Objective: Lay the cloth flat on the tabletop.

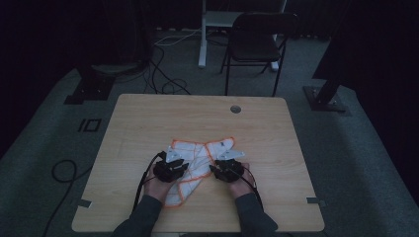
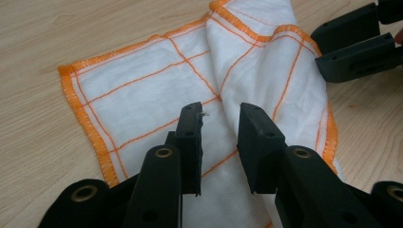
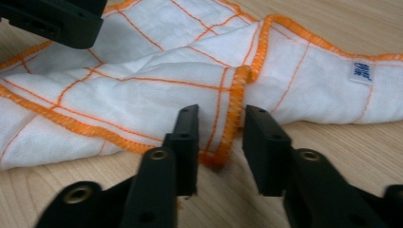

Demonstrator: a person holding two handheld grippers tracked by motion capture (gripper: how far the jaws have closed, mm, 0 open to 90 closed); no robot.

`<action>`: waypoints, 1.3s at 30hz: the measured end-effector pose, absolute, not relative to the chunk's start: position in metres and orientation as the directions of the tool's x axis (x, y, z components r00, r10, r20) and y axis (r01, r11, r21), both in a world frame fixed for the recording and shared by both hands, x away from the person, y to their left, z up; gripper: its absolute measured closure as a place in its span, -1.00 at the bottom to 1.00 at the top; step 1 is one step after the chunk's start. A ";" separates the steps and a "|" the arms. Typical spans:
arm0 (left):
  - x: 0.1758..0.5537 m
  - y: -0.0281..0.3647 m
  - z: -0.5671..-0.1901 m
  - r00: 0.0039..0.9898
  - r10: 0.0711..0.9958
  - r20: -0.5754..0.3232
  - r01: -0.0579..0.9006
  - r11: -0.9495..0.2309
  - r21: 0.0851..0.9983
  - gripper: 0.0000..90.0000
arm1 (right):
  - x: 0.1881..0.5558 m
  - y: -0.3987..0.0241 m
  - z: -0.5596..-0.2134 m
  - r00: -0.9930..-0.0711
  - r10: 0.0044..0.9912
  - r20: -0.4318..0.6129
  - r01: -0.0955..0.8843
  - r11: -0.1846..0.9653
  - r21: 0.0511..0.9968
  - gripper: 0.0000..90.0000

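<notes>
**Cloth on table, both tongs spread over it**

We see a white cloth (image 1: pixel 197 160) with orange stitched hem and an orange grid, lying crumpled and partly folded near the front middle of the wooden table (image 1: pixel 148 118). A small blue label (image 3: pixel 362 71) sits near one edge. Left gripper (image 2: pixel 219 126) hangs over a crease, jaws apart, pads not pressing. Right gripper (image 3: pixel 219 130) has its jaws spread either side of a folded hem edge (image 3: pixel 233 114); no pinch on it.
</notes>
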State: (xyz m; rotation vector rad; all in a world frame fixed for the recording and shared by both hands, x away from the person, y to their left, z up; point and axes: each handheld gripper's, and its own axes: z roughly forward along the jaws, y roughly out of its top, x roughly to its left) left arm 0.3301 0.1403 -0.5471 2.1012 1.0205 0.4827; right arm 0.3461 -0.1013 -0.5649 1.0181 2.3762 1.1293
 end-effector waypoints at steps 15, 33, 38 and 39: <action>0.327 0.144 -0.552 0.605 0.796 0.027 0.516 -0.417 0.749 0.59 | 0.329 -0.106 -0.555 -0.716 0.695 -0.059 0.406 0.484 0.775 0.99; 0.326 0.139 -0.554 0.612 0.790 0.030 0.511 -0.425 0.747 0.59 | 0.337 -0.109 -0.561 -0.699 0.715 0.011 0.458 0.435 0.775 0.47; 0.326 0.140 -0.553 0.611 0.791 0.030 0.511 -0.423 0.748 0.59 | 0.345 -0.103 -0.564 -0.698 0.716 0.034 0.485 0.437 0.758 0.38; 0.326 0.142 -0.553 0.609 0.793 0.032 0.511 -0.422 0.749 0.59 | 0.347 -0.100 -0.564 -0.702 0.711 0.049 0.493 0.435 0.753 0.53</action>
